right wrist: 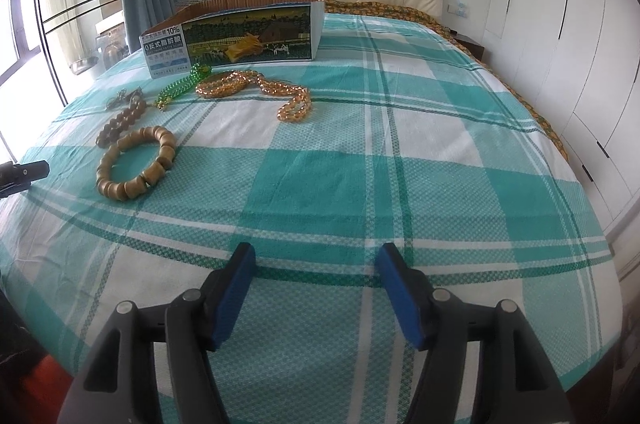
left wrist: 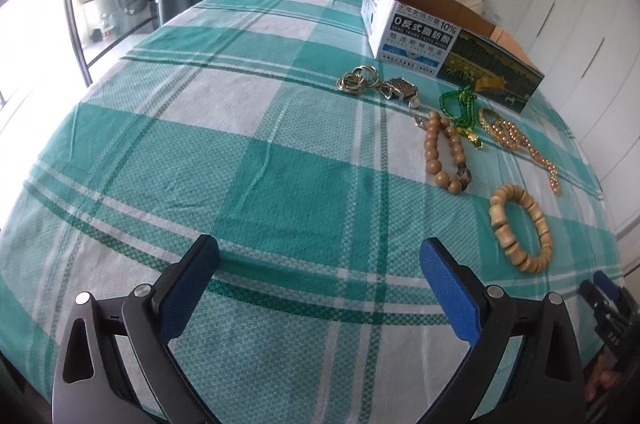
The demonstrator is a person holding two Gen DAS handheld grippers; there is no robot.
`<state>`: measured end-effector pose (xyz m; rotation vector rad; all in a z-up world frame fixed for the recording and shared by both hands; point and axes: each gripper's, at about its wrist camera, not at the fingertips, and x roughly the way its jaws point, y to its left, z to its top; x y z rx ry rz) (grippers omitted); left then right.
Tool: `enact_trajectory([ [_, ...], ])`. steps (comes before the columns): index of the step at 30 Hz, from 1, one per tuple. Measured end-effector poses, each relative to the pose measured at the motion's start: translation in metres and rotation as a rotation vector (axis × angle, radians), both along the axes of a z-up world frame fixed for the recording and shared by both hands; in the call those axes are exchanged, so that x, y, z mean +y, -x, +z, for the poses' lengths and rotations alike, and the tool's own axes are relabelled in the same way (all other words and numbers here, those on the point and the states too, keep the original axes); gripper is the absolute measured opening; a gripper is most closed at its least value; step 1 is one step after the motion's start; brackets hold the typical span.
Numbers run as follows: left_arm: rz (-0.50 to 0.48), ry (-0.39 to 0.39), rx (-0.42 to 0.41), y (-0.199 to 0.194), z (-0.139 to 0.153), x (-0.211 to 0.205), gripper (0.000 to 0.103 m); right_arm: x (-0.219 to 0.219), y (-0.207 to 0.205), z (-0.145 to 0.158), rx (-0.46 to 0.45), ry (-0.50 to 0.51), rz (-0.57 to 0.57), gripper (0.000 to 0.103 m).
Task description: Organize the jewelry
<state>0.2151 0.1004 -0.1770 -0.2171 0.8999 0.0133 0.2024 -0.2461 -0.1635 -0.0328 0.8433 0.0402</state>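
"10%", seemingly "ZERO TRANS", on box [left wrist: 416, 36]

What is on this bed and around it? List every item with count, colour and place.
cardboard box: one, printed, open top, far side of the bedsheet
metal rings: one linked cluster, silver, left end of the jewelry row
metal charm: one, silver-bronze, beside the rings
green bead strand: one, before the box
amber bead necklace: one, golden, before the box
round-bead bracelet: one, brown
barrel-bead bracelet: one, tan, nearest
bedsheet: one, teal-white check
wardrobe: white, right wall
left hand-held gripper: open, empty
right hand-held gripper: open, empty
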Motion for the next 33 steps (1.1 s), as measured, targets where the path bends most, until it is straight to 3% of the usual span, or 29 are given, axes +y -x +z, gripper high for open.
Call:
enact_trajectory([
  [6, -0.042, -0.08, 0.024, -0.001, -0.004, -0.011, 0.102, 0.001, 0.002, -0.001, -0.018, -0.002, -0.004, 0.07],
  [10, -0.086, -0.186, 0.045, 0.0, -0.009, -0.024, 0.103, 0.004, 0.001, -0.002, -0.005, -0.001, 0.015, 0.083],
  [16, -0.098, -0.177, 0.014, 0.007, -0.01, -0.024, 0.103, 0.004, -0.001, -0.002, 0.016, -0.003, 0.013, 0.084],
  [24, -0.081, -0.179, 0.068, 0.001, -0.009, -0.026, 0.103, 0.005, -0.001, -0.002, 0.019, -0.002, 0.019, 0.085],
  [33, -0.084, -0.182, 0.048, 0.003, -0.01, -0.026, 0.103, 0.006, 0.001, -0.002, 0.01, 0.0, -0.007, 0.086],
])
